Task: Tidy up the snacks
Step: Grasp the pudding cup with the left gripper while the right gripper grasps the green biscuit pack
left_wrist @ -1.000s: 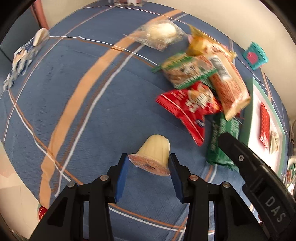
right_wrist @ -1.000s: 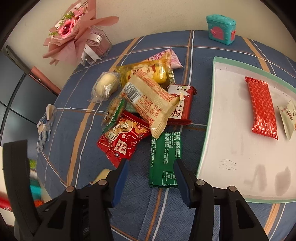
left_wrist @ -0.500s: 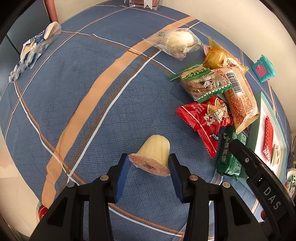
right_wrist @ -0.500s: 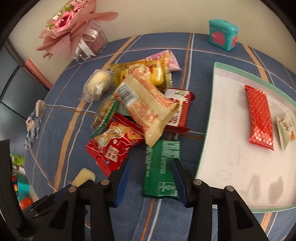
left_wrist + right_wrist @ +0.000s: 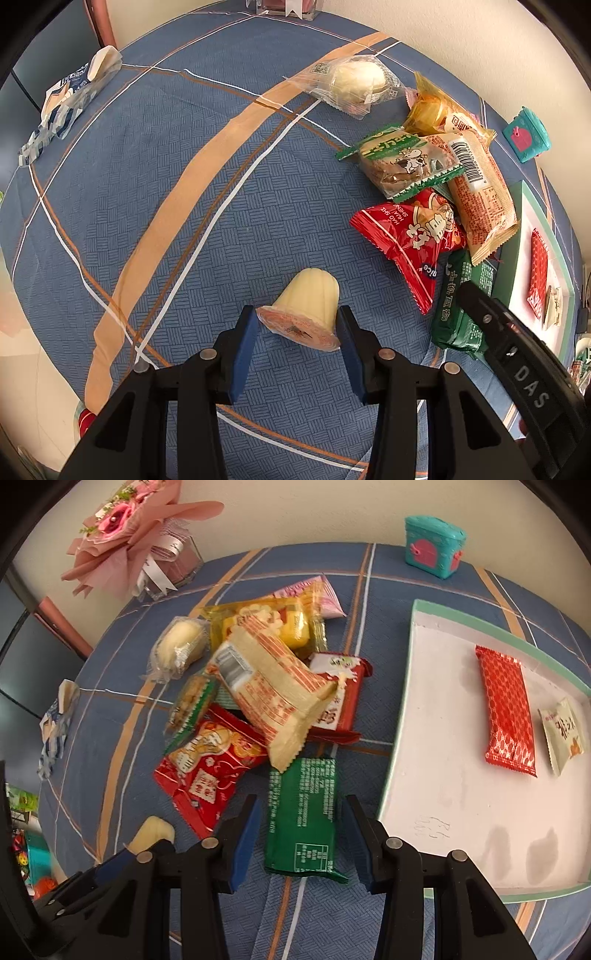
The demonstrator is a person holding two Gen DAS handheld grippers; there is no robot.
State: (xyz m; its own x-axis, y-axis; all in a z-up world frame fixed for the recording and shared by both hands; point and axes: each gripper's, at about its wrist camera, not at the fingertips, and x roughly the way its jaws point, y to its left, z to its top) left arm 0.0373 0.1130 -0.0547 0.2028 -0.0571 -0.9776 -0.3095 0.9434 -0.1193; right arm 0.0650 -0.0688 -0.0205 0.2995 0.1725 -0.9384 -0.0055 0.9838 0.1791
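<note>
Left tool is clamped on a pale jelly cup, pads pressed on the cup's rim at both sides, cup lying on its side with the sealed lid facing the camera. Right tool straddles the near end of the green packet; small gaps show between the pads and the packet's edges, so it's not gripping, jaws apart. Green packet lies flat on the blue plaid tabletop, just left of the white tray with the green rim. Beyond the green packet sits the snack pile: red packet to its left, a tan striped packet on top and overlapping the green packet's far end, a red-and-white packet under it, then a yellow packet and a clear-wrapped bun farther back. Tray holds a red bar and a small beige packet. Behind the pile: pink bouquet far left, teal toy chest far right, both by the wall.
</note>
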